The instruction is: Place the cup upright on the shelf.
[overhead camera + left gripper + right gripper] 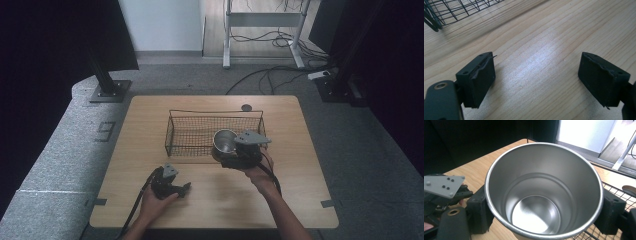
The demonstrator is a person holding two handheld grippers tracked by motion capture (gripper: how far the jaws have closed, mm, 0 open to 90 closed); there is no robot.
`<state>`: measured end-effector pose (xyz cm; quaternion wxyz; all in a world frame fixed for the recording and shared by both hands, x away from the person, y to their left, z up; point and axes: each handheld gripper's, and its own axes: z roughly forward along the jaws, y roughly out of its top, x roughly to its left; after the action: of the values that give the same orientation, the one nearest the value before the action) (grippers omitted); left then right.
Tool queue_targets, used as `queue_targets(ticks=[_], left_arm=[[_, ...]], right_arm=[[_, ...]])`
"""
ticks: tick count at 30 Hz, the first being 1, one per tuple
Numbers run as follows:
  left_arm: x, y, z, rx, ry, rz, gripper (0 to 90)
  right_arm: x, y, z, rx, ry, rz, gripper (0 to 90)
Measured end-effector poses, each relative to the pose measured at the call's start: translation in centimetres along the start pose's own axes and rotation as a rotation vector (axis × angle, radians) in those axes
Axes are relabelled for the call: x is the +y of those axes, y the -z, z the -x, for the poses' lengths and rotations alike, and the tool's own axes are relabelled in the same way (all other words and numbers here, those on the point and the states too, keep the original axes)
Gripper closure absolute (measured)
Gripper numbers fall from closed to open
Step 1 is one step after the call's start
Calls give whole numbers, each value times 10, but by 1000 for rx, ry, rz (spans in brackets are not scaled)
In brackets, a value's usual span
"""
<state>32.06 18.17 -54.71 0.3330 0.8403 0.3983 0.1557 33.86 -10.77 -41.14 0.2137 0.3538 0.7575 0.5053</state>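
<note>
One steel cup (544,192) sits clamped between the two black jaws of the right gripper (239,150), its mouth open toward that gripper's camera and its shiny inside bare. The jaws press on opposite sides of the cup's wall, just below the rim. In the high view the cup (225,140) is held at the near right corner of a wire basket (195,131), over or just inside the basket's front edge; which of the two I cannot tell. The right hand (260,172) grips the tool from behind, with a cable trailing back along the forearm.

Ahead of the right gripper, the basket takes up the middle of the wooden table (150,125); its mesh also shows at the lower right of the right gripper view (609,192). A small dark round disc (246,107) lies on the table just past the basket's far right corner.

To the left of the right gripper and well apart from it, the left gripper (172,187) is held low over the table by the left hand (155,205). Its jaws stand wide apart with only bare wood between them. In the left gripper view (536,77) the basket's corner (439,12) lies ahead and to the left, clear of the jaws.
</note>
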Motion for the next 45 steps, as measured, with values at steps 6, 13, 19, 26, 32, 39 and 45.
queue_targets(ticks=[6,13,19,26,32,39,45], left_arm=[[0,0,0,1,1,1,142],[0,0,0,1,1,1,141],[0,0,0,0,1,1,141],[0,0,0,0,2,1,141],[0,0,0,-2,2,0,141],[0,0,0,-2,3,1,141],[0,0,0,-2,2,1,141]], right_arm=[[6,-4,2,-12,3,-9,185],[13,-9,6,-18,-2,-10,185],[19,-13,12,-47,-8,-19,185],[22,-20,20,-58,-17,-29,185],[24,-28,26,-85,-16,-36,185],[26,-36,34,-96,-32,-45,185],[27,-44,38,-102,-31,-63,185]])
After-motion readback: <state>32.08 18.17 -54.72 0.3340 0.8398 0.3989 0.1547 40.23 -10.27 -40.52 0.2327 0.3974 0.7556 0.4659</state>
